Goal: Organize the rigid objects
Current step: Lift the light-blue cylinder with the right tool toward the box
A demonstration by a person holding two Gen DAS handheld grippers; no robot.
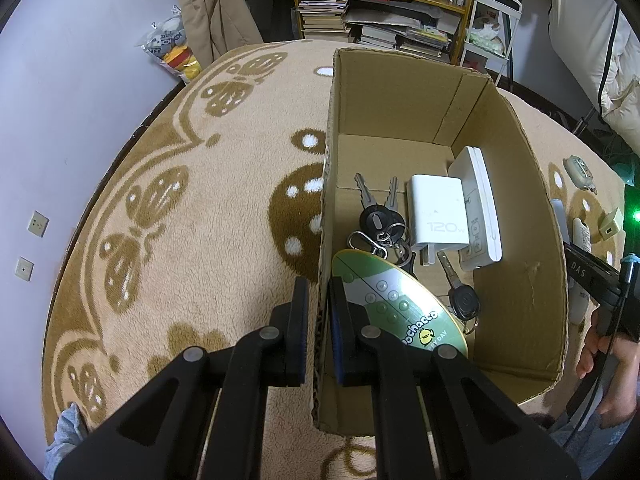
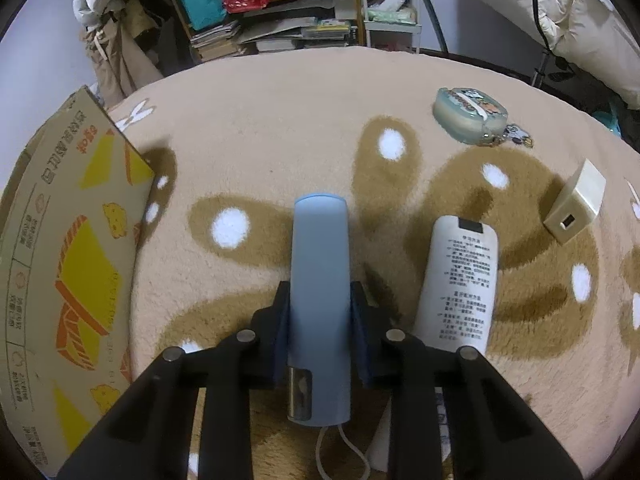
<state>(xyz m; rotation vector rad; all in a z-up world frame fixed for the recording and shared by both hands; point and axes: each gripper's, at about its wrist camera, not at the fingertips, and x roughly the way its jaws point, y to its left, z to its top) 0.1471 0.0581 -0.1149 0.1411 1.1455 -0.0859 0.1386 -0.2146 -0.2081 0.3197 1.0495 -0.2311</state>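
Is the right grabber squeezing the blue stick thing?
Touching. The right wrist view shows the right gripper with both pads pressed against the sides of the blue stick.

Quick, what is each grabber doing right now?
Left gripper: shut, pinching the cardboard box wall.
Right gripper: shut on the blue stick-shaped gadget.

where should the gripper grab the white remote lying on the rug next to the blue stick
Grip the white remote across its narrow width, near mid-length, coming down from above. It lies flat on the rug with its printed back up, and its long straight sides are parallel. The side toward the blue stick, now clamped in the right gripper, is tighter, so keep the fingers steep.
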